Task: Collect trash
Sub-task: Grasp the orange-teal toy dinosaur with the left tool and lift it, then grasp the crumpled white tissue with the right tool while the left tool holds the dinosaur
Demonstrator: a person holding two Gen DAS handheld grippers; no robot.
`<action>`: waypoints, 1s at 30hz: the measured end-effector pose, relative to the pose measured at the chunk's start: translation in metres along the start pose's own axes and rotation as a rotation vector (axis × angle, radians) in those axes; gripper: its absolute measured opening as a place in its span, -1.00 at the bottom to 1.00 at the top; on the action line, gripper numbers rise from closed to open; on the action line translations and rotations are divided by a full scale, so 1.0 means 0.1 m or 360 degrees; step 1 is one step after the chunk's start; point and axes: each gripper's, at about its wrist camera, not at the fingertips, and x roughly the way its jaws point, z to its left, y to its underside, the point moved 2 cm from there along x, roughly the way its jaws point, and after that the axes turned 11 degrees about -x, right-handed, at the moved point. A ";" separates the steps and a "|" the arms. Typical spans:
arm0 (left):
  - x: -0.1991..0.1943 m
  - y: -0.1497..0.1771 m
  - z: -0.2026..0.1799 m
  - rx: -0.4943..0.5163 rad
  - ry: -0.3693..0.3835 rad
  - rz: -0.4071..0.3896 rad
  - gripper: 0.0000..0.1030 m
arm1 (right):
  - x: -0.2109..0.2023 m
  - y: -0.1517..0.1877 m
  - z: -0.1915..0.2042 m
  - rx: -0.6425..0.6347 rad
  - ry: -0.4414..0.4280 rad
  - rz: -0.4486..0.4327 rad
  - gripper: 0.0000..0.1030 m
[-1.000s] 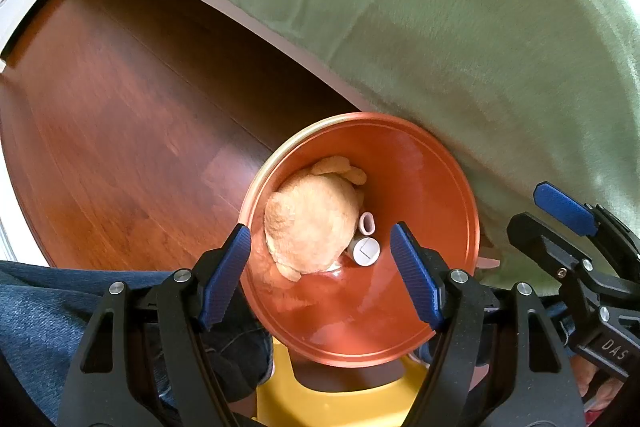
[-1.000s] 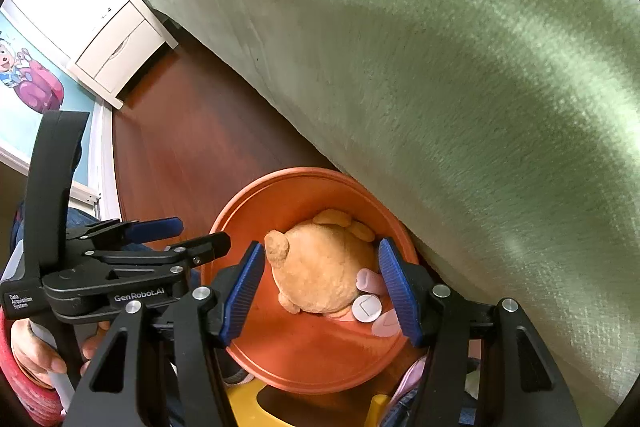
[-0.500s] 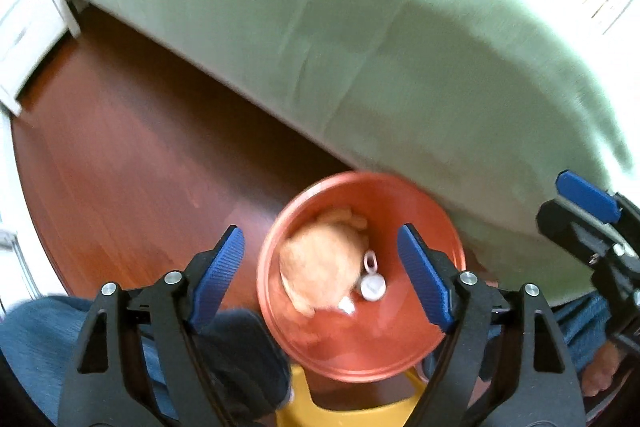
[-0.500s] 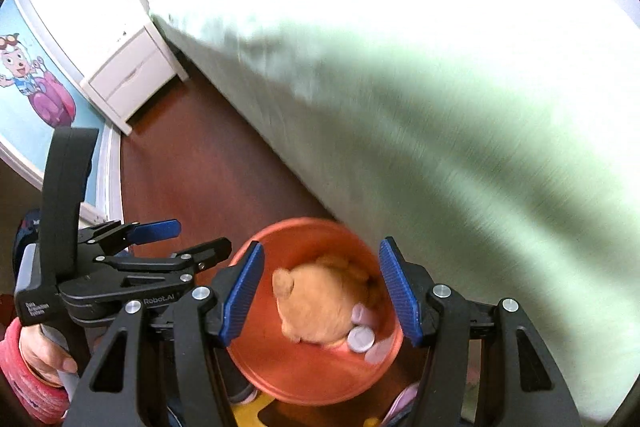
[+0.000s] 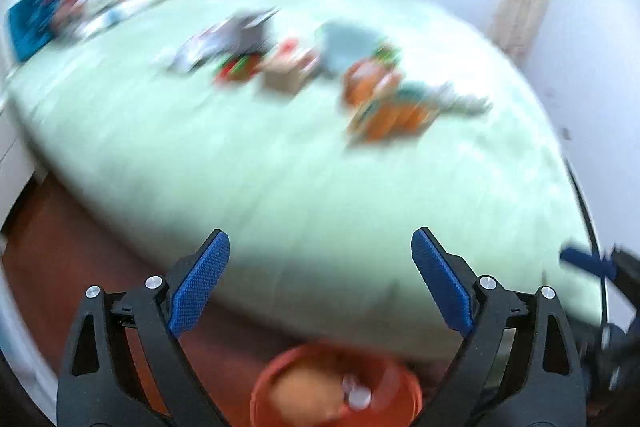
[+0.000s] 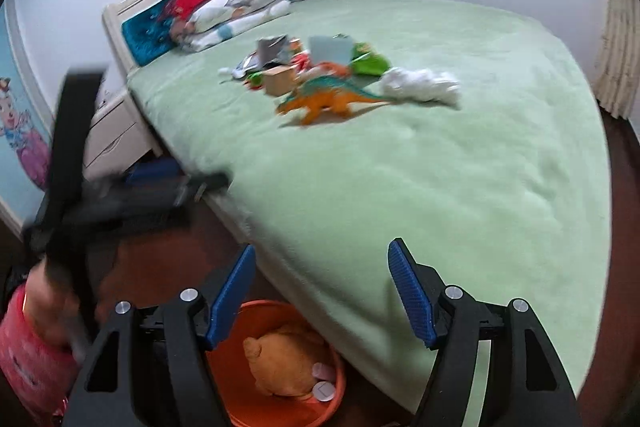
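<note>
Partway through, I'd say. The orange bin (image 6: pixel 276 367) on the floor beside the bed (image 6: pixel 400 187) already has stuff in it: a plush toy (image 6: pixel 280 363) and a couple of small white and pink bits (image 6: pixel 323 389) next to it.

Plenty left though. The pile (image 6: pixel 312 67) mid-bed is well away from the bin: a small box (image 6: pixel 280 81), a crumpled white wad (image 6: pixel 420 85), a green wrapper (image 6: pixel 370 63), plus a toy dinosaur (image 6: pixel 332 99) that probably isn't trash.

Both grippers are empty. The left gripper (image 5: pixel 320 255) has its jaws spread wide and opening further, nothing between them. The right gripper (image 6: pixel 320 267) is opening too, also holding nothing. Next step is reaching for that pile, I guess.
</note>
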 end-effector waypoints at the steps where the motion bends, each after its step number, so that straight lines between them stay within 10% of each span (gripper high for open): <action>1: 0.10 -0.13 -0.07 0.0059 0.0062 -0.0020 0.75 | -0.02 0.02 -0.04 0.0013 0.0010 0.0005 0.31; 9: 0.85 -0.63 -0.35 0.0192 0.0205 0.0119 0.74 | -0.10 0.22 -0.22 0.0088 0.0052 0.0035 0.31; 13: 0.97 -0.62 -0.47 0.0203 0.0252 0.0199 0.19 | -0.13 0.26 -0.33 0.0126 0.0072 0.0033 0.31; 30: 0.10 -0.21 -0.16 0.0049 0.0373 0.0046 0.18 | -0.08 0.00 -0.52 0.0107 0.0148 -0.0051 0.31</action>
